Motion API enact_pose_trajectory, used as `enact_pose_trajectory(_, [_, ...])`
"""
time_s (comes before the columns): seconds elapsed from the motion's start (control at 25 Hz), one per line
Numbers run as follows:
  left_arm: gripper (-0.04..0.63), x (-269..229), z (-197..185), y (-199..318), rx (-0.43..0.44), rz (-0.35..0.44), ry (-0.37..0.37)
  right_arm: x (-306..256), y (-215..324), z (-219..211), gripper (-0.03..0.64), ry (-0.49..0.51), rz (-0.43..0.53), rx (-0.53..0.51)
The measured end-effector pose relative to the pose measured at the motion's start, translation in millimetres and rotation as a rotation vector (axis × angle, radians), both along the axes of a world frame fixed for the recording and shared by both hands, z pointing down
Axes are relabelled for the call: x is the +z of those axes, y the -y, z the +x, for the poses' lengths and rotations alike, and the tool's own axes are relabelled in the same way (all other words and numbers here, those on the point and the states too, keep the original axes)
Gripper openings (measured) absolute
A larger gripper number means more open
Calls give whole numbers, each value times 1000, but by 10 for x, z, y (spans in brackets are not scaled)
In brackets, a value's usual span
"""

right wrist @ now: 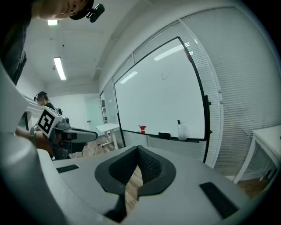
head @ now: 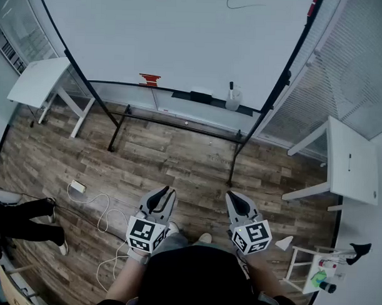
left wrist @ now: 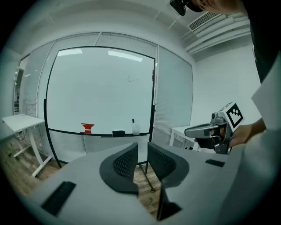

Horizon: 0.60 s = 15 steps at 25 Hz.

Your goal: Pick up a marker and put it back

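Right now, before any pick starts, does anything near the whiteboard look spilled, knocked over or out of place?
Nothing stands out. The marker stands upright in its cup on the whiteboard ledge, with the eraser nearby on the same ledge. The only untidy thing is a loose white cable curled on the wood floor at the left.

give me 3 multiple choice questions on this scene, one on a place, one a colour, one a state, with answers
1. Where is the marker?
A in a cup on the whiteboard tray
B on the floor
C in a gripper
2. What colour is the item left of the eraser?
A blue
B red
C green
3. How are the right gripper jaws?
A wide apart
B closed on a marker
C closed, empty

1 A: it stands in the clear cup on the tray.
2 B: it shows red in every view.
3 C: its pads meet with nothing between.
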<state>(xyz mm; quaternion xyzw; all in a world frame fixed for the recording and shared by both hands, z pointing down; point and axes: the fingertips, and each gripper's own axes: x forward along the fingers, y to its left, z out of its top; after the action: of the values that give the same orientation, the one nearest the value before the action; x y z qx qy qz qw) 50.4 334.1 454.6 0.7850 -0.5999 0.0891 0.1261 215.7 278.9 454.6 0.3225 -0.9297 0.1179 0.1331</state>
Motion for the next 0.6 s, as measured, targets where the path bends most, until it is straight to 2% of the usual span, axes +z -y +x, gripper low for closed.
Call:
enact_pose_trajectory(0.28, [75,-53,-450,-53,-6,28,-5,-54,-49,-332,28,-3,19,35])
enact_pose_trajectory(0.6, [21,80,-1054,-77,28,28,-38,-87,124,-677,31,-10,63,142])
